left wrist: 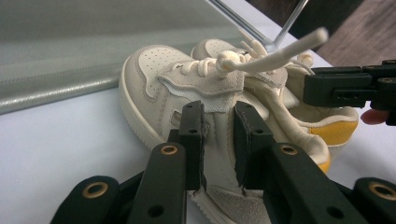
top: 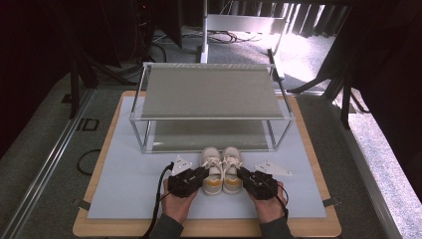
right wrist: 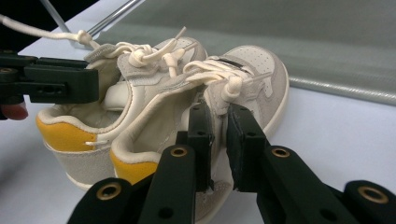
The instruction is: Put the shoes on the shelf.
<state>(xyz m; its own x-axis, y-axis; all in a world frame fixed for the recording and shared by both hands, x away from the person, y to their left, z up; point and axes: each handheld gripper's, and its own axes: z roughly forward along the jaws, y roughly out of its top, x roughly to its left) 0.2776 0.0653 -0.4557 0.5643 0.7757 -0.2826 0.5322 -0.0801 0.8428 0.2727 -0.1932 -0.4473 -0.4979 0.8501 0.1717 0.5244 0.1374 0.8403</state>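
Note:
Two small cream sneakers with yellow heels stand side by side on the white mat, toes toward the rack: the left shoe (top: 211,168) and the right shoe (top: 232,168). My left gripper (top: 202,174) comes in from the left and is shut on the left shoe's (left wrist: 154,70) outer side wall near the collar, with the cream wall pinched between the jaws (left wrist: 218,140). My right gripper (top: 243,174) mirrors it from the right, shut on the right shoe's (right wrist: 259,70) outer side wall (right wrist: 218,140). Both soles look to be resting on the mat. Loose laces stick up from both shoes.
A two-tier metal rack (top: 209,94) with grey shelves stands just behind the shoes, its lower shelf (top: 209,134) close to their toes. The white mat (top: 129,184) lies on a wooden board (top: 99,226). Both of the person's hands rest near the front edge.

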